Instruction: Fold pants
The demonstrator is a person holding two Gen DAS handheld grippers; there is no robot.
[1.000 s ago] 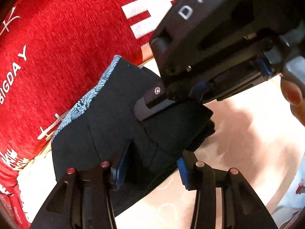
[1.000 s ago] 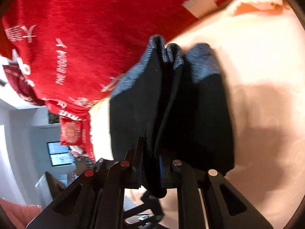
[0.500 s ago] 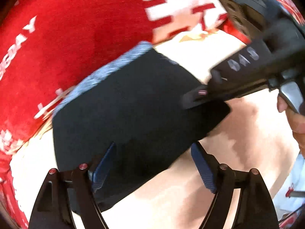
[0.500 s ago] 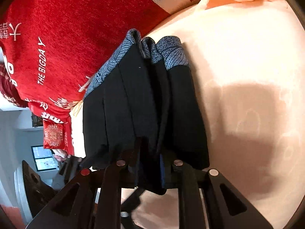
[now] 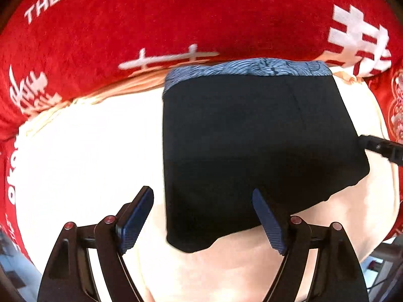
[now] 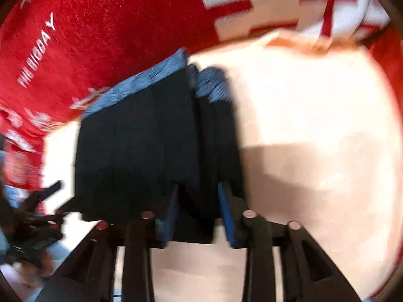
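The black pants [image 5: 252, 146] lie folded into a flat rectangle on a cream surface, with a blue patterned waistband [image 5: 246, 68] at the far edge. My left gripper [image 5: 201, 221] is open and empty, just above the fold's near edge. In the right wrist view the pants [image 6: 141, 146] show stacked layers. My right gripper [image 6: 199, 214] is partly open with the fold's edge between its blue pads [image 6: 226, 211]. Its tip shows at the right edge of the left wrist view [image 5: 380, 148].
A red blanket with white lettering [image 5: 176, 20] lies behind the pants and wraps both sides. The cream surface [image 5: 83, 151] stretches left of the fold and, in the right wrist view, right of it [image 6: 314, 125]. My left gripper shows at the lower left there [image 6: 37, 216].
My left gripper has opened wide and drawn back from the pants. My right gripper's pads have spread apart from their tight pinch on the fold's edge.
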